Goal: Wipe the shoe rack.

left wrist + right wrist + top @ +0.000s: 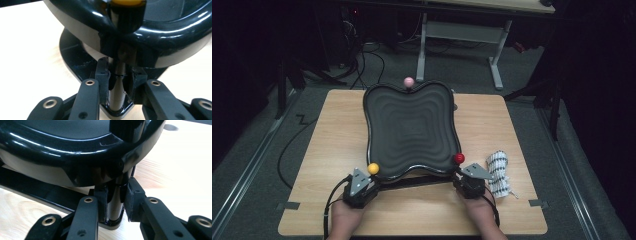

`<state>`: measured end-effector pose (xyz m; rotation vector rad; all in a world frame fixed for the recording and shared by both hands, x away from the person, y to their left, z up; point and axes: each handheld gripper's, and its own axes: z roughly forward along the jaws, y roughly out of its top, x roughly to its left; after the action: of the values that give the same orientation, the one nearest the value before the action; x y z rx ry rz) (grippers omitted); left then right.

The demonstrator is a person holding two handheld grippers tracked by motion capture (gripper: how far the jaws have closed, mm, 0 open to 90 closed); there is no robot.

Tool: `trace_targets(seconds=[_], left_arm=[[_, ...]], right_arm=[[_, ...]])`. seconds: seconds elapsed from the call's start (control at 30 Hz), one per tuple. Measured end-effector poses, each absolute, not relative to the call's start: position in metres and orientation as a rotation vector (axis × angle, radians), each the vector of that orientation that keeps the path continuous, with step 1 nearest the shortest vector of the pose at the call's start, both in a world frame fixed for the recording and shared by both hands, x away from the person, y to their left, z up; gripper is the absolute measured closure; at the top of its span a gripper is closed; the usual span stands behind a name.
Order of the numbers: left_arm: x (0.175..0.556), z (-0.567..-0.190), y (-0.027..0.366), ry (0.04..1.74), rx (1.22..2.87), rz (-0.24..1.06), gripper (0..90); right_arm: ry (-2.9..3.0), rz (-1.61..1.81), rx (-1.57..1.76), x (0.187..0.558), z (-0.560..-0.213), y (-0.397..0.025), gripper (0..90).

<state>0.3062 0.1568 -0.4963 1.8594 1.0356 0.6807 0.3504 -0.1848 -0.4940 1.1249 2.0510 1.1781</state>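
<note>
The person's two hands come in at the bottom of the high view, the left hand (343, 216) behind the left gripper (362, 184) and the right hand (479, 212) behind the right gripper (468, 180), both resting low on the pale wooden table (322, 150). Just ahead of the two grippers sits the large glossy black wavy-edged tray with stepped ripples in its floor (411, 131), carried on a flat black base frame (412, 181) by upright posts at its corners; a yellow ball knob (373, 168) caps the post right in front of the left gripper, a red ball knob (459, 158) the one in front of the right gripper, and a pink ball knob (409, 81) stands at the far rim, well beyond both. Just outside the right gripper lies a white bundle with dark markings (499, 172). In the left gripper view the jaws stand narrow, their pads pressed on either side of the slim black upright post (117, 87) under the tray's rim, with the yellow knob's underside just above. In the right gripper view the jaws are likewise drawn in close around the matching black post (115, 203) beneath the rim; the left pad touches, while the right pad seems to bear on it or stand a hair off. As I judge it, the grasping of both near posts is done or almost done; the tray's base frame looks to be seated on the table, so any lifting, tilting or carrying of the tray is left.
</note>
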Motion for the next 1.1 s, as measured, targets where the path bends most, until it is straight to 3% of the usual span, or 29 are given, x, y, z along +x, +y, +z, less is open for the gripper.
trace_targets(seconds=[0.27,0.63,0.87,1.0,1.1], left_arm=[[0.352,-0.494,0.121,1.026,1.886,0.686,73.3],[0.347,-0.495,0.126,1.036,1.857,0.703,72.0],[0.321,-0.495,0.138,0.994,1.839,0.657,48.4],[0.289,-0.497,0.147,0.940,1.870,0.626,42.5],[0.269,-0.504,0.153,0.906,1.877,0.611,43.7]], right_arm=[[1.960,1.158,1.243,0.354,-0.494,-0.222,74.5],[1.946,1.166,1.274,0.366,-0.494,-0.218,72.4],[1.956,1.171,1.308,0.348,-0.490,-0.227,49.9],[1.991,1.143,1.317,0.336,-0.483,-0.231,34.5],[2.024,1.124,1.283,0.322,-0.484,-0.229,25.8]])
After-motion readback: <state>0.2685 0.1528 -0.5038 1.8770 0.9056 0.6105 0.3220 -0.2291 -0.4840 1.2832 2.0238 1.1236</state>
